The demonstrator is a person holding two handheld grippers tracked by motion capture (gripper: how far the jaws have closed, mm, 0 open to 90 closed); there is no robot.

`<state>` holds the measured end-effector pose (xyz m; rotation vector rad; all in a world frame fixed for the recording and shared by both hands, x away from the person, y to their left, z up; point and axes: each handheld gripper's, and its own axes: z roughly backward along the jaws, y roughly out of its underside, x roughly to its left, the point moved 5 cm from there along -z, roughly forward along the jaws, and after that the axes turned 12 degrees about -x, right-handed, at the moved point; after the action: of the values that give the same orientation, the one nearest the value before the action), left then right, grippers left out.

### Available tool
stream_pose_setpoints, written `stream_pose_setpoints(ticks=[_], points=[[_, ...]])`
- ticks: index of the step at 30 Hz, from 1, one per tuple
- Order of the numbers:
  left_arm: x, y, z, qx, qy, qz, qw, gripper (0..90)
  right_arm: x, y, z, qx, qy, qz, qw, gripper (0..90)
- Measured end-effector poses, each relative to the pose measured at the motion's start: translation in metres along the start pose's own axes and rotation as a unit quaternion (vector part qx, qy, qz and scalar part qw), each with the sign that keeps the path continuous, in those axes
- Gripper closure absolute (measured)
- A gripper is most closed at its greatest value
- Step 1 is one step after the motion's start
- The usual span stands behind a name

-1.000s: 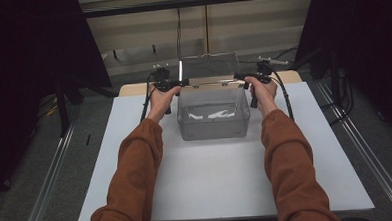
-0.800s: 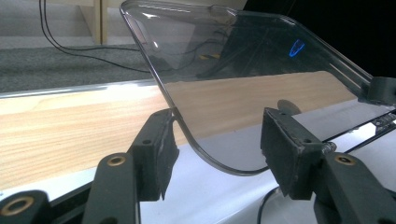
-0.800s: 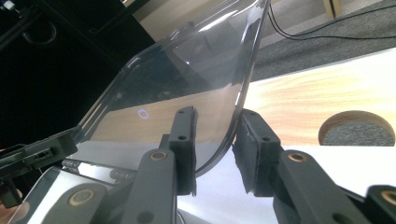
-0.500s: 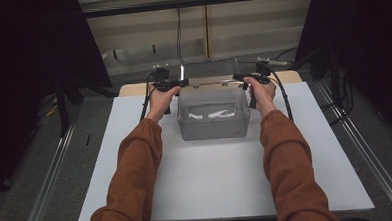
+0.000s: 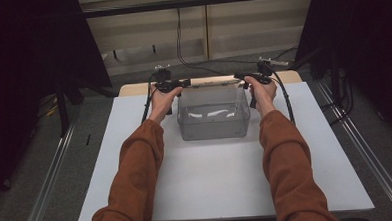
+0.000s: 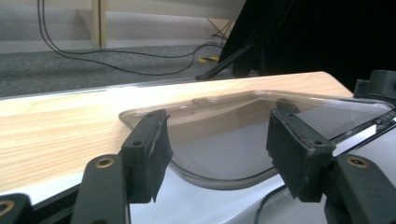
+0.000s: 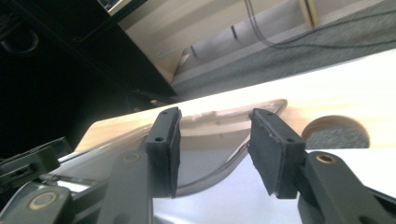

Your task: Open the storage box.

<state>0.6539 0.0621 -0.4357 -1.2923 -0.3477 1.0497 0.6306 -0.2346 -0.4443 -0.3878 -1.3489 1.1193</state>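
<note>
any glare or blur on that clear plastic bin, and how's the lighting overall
High view: dim, dark surroundings, white streaks of glare on the clear plastic bin. Left gripper view: bin rim fairly sharp, near black tool jaws soft. Right gripper view: bright white table washes out.

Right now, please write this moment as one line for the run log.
left tool: open, at lid's end | right tool: open, at other end | clear lid: over clear bin | bin: on white table
</note>
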Motion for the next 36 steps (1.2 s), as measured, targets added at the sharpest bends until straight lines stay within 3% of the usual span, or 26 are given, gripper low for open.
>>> stream_pose_setpoints(ticks=[6, 13, 17, 22, 28, 33, 36], points=[[0.002, -0.002, 0.001, -0.014, -0.005, -0.011, 0.9998, 34.0, 0.001, 0.0, -0.001, -0.006, -0.004, 0.021, 0.9998, 47.1], [0.002, 0.001, 0.003, -0.016, 0.006, -0.003, 0.9998, 27.5, 0.006, 0.001, 0.001, -0.011, -0.012, 0.055, 0.9983, 38.5], [-0.001, -0.002, 0.005, -0.024, 0.008, -0.014, 0.9996, 24.2, 0.009, 0.0, 0.001, -0.017, -0.012, 0.071, 0.9972, 30.5], [-0.007, -0.007, 0.01, -0.032, 0.008, -0.021, 0.9992, 19.9, 0.014, -0.001, 0.007, -0.024, -0.016, 0.088, 0.9957, 27.0], [-0.014, -0.005, 0.016, -0.045, 0.001, -0.045, 0.998, 18.6, 0.013, -0.002, 0.014, -0.038, -0.015, 0.107, 0.9935, 21.3], [-0.015, -0.006, 0.019, -0.051, -0.002, -0.058, 0.997, 12.4, 0.013, -0.004, 0.019, -0.049, -0.014, 0.122, 0.9912, 17.2], [-0.018, -0.007, 0.023, -0.056, -0.001, -0.055, 0.9969, 6.0, 0.014, -0.007, 0.021, -0.058, -0.018, 0.134, 0.9891, 13.7]])
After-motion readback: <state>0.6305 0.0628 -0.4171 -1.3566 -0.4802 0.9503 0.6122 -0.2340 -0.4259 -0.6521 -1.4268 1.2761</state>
